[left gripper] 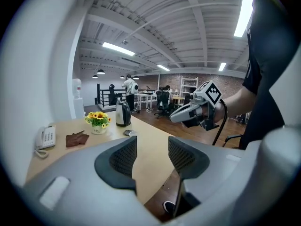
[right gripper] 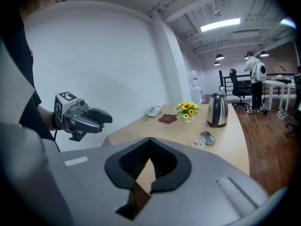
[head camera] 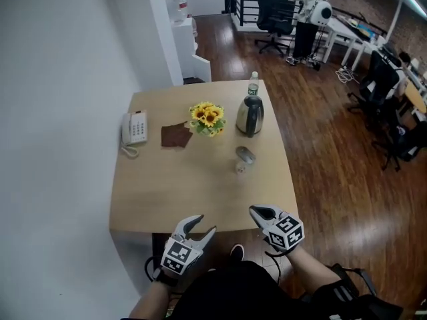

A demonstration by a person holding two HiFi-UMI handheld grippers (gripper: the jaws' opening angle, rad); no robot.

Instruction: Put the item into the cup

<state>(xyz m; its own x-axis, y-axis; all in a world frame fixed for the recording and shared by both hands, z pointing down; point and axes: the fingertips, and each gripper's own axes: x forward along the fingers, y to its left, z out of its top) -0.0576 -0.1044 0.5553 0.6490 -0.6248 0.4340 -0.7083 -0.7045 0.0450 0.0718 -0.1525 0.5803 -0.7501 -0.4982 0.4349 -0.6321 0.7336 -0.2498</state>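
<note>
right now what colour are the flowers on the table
Yellow flowers with green leaves; the head view shows them best.

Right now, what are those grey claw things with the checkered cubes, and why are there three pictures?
Those are two grippers, like pinching tongs, one in each of a person's hands. One picture comes from a camera on the person's head, looking down. The other two come from cameras riding on the grippers. The left gripper has its jaws apart; the right gripper is pinched shut. Both hold nothing. On the table sit a telephone, a brown cloth, sunflowers, a kettle, a bottle, a computer mouse and a small clear cup.
</note>
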